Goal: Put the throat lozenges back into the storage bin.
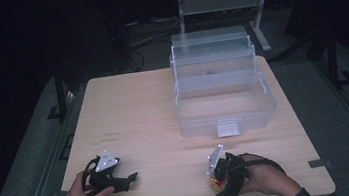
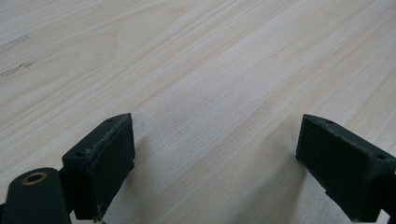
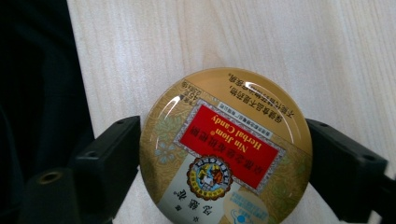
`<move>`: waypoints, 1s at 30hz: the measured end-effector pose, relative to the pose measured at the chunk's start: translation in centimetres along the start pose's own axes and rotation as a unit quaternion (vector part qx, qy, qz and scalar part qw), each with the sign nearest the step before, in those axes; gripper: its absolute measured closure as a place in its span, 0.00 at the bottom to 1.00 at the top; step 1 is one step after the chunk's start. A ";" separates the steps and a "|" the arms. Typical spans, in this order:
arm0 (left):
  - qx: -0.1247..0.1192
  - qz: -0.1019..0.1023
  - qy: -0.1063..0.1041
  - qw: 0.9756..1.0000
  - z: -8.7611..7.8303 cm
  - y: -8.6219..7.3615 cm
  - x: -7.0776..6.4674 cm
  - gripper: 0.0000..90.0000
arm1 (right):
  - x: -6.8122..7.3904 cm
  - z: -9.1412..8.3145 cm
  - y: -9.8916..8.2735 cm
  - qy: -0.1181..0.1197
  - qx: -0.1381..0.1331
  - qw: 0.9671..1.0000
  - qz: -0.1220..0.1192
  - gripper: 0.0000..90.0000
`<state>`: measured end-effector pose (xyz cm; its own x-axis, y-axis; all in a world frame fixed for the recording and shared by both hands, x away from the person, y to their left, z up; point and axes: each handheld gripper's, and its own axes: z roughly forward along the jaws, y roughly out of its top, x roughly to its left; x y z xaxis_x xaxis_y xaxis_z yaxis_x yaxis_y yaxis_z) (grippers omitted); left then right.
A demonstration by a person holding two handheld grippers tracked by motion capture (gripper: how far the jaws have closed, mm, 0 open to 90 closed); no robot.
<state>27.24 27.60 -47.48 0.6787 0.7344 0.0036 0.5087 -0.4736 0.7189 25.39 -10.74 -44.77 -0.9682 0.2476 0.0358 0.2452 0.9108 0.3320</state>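
A round gold candy tin (image 3: 224, 149) with a red label lies flat on the wooden table (image 1: 139, 112) near its front edge. My right gripper (image 3: 224, 140) is shut on it, one black jaw pressed against each side. From above, the right gripper (image 1: 218, 181) and tin (image 1: 215, 185) sit at the front right, under a hand. My left gripper (image 1: 128, 180) rests at the front left. Its jaws stand wide open over bare wood in the left gripper view (image 2: 215, 135), with nothing between them.
A clear plastic tiered box (image 1: 223, 102) stands open at the back right of the table, its latch facing the front. In the right gripper view the table's edge runs close beside the tin, with dark floor (image 3: 37, 93) beyond it.
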 end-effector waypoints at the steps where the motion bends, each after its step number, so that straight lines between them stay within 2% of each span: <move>1: 0.000 0.000 0.000 1.000 0.0 0.0 0.0 0.12 | 0.0 0.0 0.0 0.000 -0.001 1.000 -0.001 0.18; 3: 0.000 0.000 0.000 1.000 0.0 0.0 0.0 0.12 | 0.0 -0.1 0.0 0.000 -0.004 1.000 -0.004 0.21; 16: 0.000 0.000 0.000 1.000 0.0 0.0 0.0 0.12 | -0.1 -0.2 -0.1 0.003 -0.005 1.000 -0.002 0.22; 20: 0.000 0.000 0.000 1.000 0.0 0.0 0.0 0.12 | -0.1 -0.5 -0.2 0.005 -0.004 1.000 0.010 0.22; 30: 0.000 0.000 0.000 1.000 0.0 0.0 0.0 0.12 | -0.5 -1.2 -0.7 0.001 -0.008 1.000 0.018 0.22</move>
<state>27.24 27.60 -47.48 0.6784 0.7347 0.0034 0.5090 -0.4734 0.7189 25.62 -11.88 -43.87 -0.9589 0.2793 0.0502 0.2791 0.8960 0.3453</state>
